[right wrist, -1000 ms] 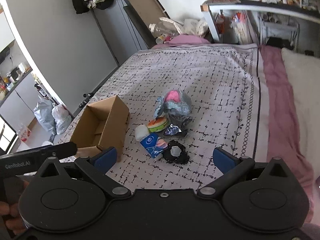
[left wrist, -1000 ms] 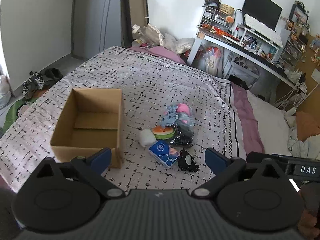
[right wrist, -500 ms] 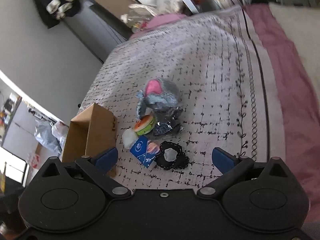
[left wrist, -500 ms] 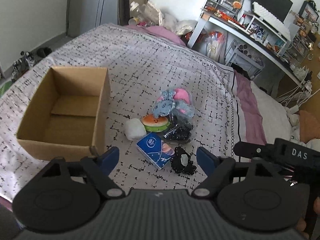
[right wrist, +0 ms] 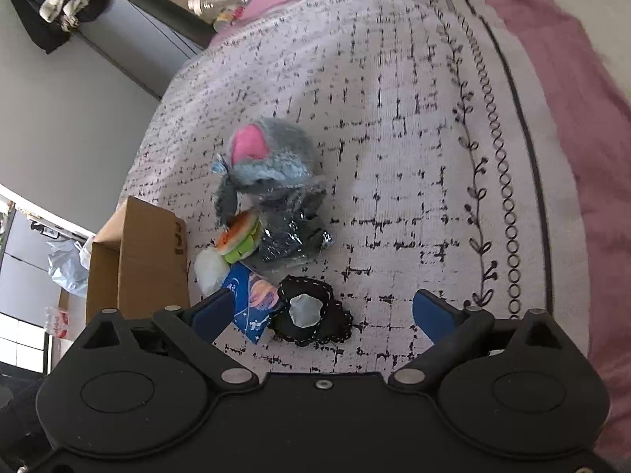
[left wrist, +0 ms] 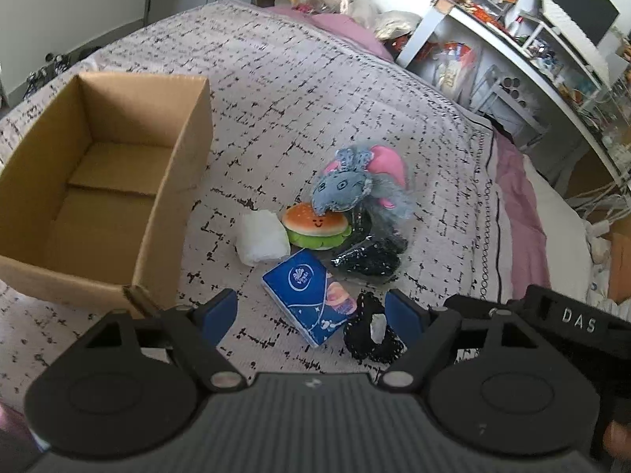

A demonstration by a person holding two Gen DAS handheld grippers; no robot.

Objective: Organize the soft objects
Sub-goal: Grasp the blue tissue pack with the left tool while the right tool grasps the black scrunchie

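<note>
While both grippers' jaws gape empty, "DAS" marks the right gripper.

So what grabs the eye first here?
The cluster of soft things mid-bed: a grey-and-pink plush over a burger toy, with a blue tissue pack nearest the open left gripper. Left of them stands an open box with nothing visible inside.

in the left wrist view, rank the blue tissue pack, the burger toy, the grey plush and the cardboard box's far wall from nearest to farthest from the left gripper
1. Blue tissue pack: lies just ahead of the open left gripper, partly between its fingertips.
2. Burger toy: behind the pack, near centre.
3. Grey plush: behind the burger, slightly right, its snout overlapping the bun.
4. Cardboard box far wall: off to the left, farthest back.
</note>
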